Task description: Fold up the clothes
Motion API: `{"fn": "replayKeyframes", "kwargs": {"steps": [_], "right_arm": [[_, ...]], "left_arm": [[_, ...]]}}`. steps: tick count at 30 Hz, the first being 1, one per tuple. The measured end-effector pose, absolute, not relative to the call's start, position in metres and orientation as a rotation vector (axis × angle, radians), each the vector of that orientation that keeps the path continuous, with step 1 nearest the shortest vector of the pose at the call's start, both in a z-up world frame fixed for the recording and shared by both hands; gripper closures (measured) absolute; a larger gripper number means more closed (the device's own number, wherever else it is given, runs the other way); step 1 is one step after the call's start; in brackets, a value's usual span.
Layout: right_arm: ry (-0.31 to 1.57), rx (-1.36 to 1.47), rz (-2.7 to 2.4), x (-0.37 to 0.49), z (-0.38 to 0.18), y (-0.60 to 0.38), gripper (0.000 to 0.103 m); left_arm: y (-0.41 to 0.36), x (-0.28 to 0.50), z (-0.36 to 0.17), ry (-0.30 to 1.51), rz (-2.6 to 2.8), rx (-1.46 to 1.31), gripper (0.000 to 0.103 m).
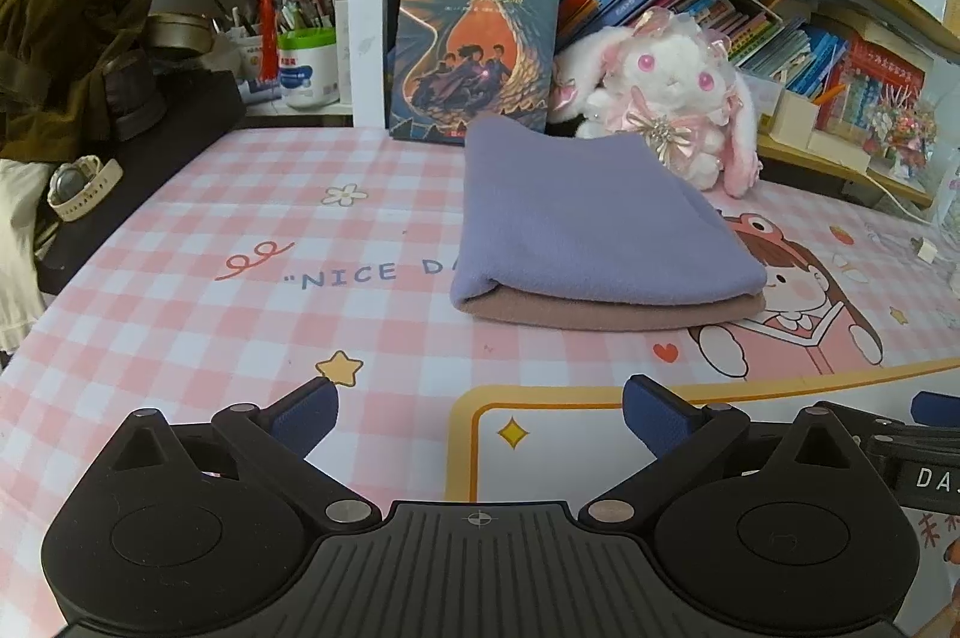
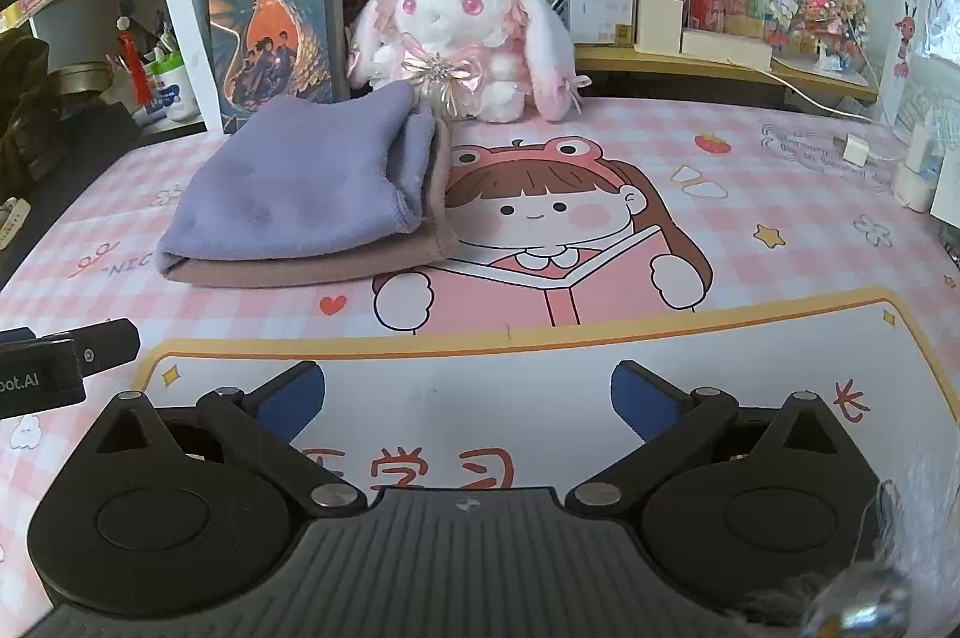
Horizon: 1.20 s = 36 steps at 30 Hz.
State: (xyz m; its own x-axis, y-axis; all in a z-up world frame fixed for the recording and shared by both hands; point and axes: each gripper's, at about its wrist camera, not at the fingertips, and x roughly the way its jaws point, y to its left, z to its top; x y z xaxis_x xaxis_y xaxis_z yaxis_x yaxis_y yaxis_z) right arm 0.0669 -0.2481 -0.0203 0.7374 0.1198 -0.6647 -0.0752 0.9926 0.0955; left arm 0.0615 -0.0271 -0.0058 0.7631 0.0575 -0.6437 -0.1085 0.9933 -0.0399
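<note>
A folded cloth, lilac on top with a mauve-brown layer under it (image 1: 594,230), lies flat on the pink checked desk mat (image 1: 240,278). It also shows in the right wrist view (image 2: 300,194), at the left. My left gripper (image 1: 480,413) is open and empty, a little in front of the cloth's near edge. My right gripper (image 2: 468,395) is open and empty, in front of the cloth and to its right, over the mat's white panel. Neither gripper touches the cloth.
A white and pink plush rabbit (image 2: 462,32) and an upright book (image 2: 276,20) stand just behind the cloth. Shelves of books run along the back. Dark clothing and a watch (image 1: 78,188) lie at the left edge. A charger plug (image 2: 855,149) lies at the right.
</note>
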Motion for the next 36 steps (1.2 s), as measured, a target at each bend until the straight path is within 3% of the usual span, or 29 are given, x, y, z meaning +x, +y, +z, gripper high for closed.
{"fn": "replayKeyframes", "kwargs": {"steps": [36], "right_arm": [[0.727, 0.053, 0.09, 0.0621, -0.0196, -0.2388, 0.0]], "left_arm": [[-0.02, 0.0572, -0.0065, 0.712, 0.073, -0.081, 0.001]]}}
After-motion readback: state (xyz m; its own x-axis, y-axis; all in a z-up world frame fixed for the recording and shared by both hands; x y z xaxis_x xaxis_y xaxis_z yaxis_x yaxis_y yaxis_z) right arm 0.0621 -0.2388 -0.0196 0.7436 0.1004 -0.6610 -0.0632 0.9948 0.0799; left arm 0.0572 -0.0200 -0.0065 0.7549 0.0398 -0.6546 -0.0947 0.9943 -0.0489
